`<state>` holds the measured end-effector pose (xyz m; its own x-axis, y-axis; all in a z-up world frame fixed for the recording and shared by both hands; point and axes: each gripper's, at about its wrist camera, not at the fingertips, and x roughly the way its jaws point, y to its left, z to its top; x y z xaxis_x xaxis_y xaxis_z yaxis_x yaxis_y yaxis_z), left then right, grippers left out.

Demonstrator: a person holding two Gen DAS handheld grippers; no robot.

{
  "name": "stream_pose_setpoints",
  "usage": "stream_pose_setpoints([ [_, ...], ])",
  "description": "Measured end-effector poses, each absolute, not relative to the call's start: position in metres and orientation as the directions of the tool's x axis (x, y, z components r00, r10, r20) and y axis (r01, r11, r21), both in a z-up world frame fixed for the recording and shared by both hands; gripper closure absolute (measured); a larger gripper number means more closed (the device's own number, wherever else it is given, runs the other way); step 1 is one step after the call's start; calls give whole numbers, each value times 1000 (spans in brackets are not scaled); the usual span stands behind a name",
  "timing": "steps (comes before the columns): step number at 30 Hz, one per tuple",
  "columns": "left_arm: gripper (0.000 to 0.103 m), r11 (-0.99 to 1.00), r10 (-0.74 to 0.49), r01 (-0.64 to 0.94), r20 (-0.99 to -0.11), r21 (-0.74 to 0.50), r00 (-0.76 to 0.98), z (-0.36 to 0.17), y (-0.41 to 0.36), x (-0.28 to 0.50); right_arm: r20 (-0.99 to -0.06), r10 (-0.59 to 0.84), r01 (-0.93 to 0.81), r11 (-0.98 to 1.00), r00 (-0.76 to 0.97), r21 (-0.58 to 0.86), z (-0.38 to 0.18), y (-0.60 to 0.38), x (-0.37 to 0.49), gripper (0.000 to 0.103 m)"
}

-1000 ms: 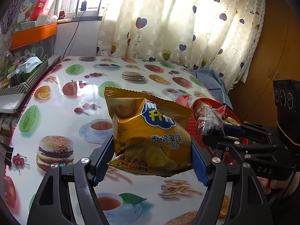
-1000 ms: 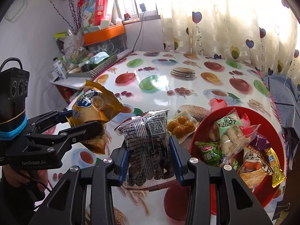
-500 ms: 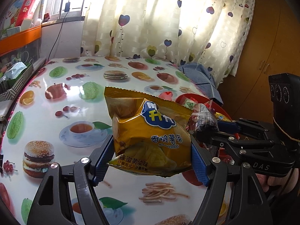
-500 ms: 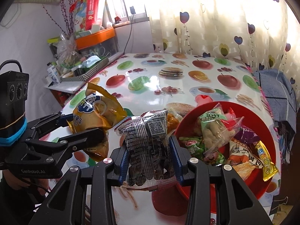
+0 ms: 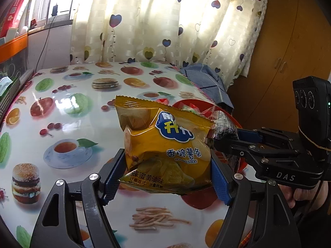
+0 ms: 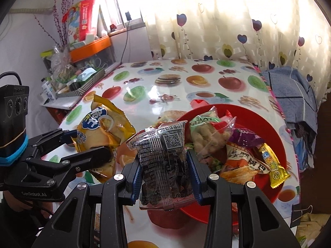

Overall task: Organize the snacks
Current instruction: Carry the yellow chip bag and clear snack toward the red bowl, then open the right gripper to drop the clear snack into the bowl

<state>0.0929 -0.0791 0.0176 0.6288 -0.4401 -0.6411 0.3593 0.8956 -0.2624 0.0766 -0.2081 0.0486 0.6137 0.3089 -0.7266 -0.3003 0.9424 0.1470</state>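
Note:
My left gripper (image 5: 165, 175) is shut on a yellow potato-stick bag (image 5: 163, 144) and holds it upright above the table; the bag also shows in the right wrist view (image 6: 103, 132). My right gripper (image 6: 165, 175) is shut on a clear packet of dark snacks (image 6: 163, 161), held over the near rim of a red bowl (image 6: 266, 124). The bowl holds several snack packets, among them a green one (image 6: 203, 132) and a yellow candy (image 6: 273, 163). In the left wrist view the right gripper (image 5: 225, 136) is just right of my bag, in front of the bowl (image 5: 194, 103).
The table has a glossy food-print cloth (image 5: 68, 111). A blue cloth (image 6: 293, 95) hangs at the table's far right edge. Cluttered shelves with an orange bin (image 6: 91, 47) stand left of the table. A heart-print curtain (image 6: 227, 20) hangs behind. A wooden cabinet (image 5: 289, 51) stands right.
Both grippers have moved right toward the red bowl with their packets held; the dark snack packet now hangs over the bowl's near rim.

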Motion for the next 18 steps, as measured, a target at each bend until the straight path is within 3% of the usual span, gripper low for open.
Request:
stream_pose_setpoints([
  [18,28,852,-510,445,-630,-276,586,20,-118,104,-726,168,-97,986,667,138,52,-294,61,65],
])
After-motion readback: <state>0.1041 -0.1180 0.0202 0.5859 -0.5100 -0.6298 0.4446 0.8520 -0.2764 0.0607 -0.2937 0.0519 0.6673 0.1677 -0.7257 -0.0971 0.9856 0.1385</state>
